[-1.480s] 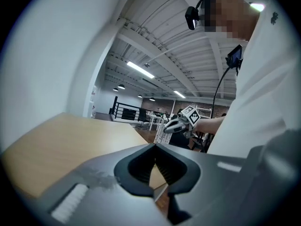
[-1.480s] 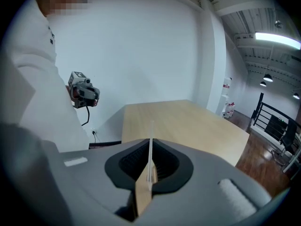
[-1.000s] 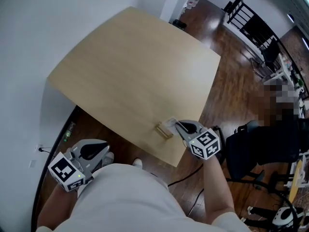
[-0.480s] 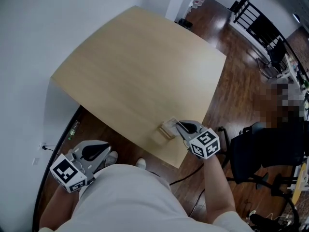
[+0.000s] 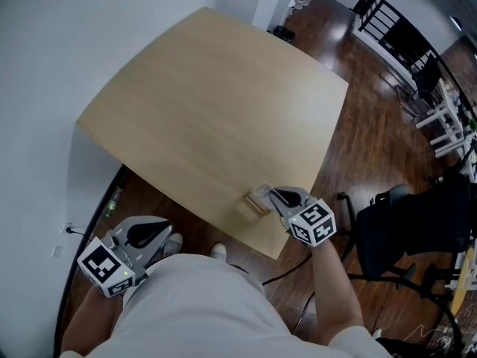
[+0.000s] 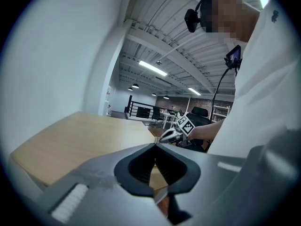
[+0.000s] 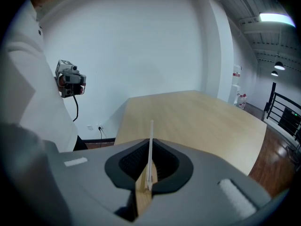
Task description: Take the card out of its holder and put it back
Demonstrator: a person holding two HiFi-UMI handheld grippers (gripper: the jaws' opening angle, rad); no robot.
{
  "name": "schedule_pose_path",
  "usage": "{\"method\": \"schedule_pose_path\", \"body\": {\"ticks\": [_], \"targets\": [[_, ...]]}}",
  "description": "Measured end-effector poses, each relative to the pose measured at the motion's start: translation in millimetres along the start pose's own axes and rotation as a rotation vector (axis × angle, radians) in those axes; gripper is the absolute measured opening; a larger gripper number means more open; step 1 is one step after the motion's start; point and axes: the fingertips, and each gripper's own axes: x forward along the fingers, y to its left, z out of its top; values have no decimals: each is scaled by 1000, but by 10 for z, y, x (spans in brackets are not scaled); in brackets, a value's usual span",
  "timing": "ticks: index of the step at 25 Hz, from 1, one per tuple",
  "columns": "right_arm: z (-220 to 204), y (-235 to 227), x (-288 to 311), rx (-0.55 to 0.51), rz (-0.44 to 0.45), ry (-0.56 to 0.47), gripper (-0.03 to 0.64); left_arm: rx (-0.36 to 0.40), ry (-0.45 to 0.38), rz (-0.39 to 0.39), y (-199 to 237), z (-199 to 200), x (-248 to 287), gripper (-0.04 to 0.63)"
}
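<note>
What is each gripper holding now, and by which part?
The right gripper clamps the card by its near edge; the left gripper holds nothing.

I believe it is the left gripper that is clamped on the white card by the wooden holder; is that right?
Not quite: it is the right gripper that is clamped on the white card by the wooden holder, as the right gripper view shows.
</note>
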Motion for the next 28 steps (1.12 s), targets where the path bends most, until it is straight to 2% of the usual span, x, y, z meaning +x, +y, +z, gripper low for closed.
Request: {"method": "schedule_pose_path", "body": {"ticks": [15,21,23,28], "targets": [[-373,-57,241,57,19,-4,21,-19,36,12,86,-60,-60,6],[-364,-25,247,88,-7,-17,43,-15,48,-24,124,-50,-132,6],[-331,-22,226,104,-37,-26,98,-6,56,-48,138,-41,-162,6],[-139,-21,-14,151,-198,-85,142,29,74,-131,201,29,-317,6]]}}
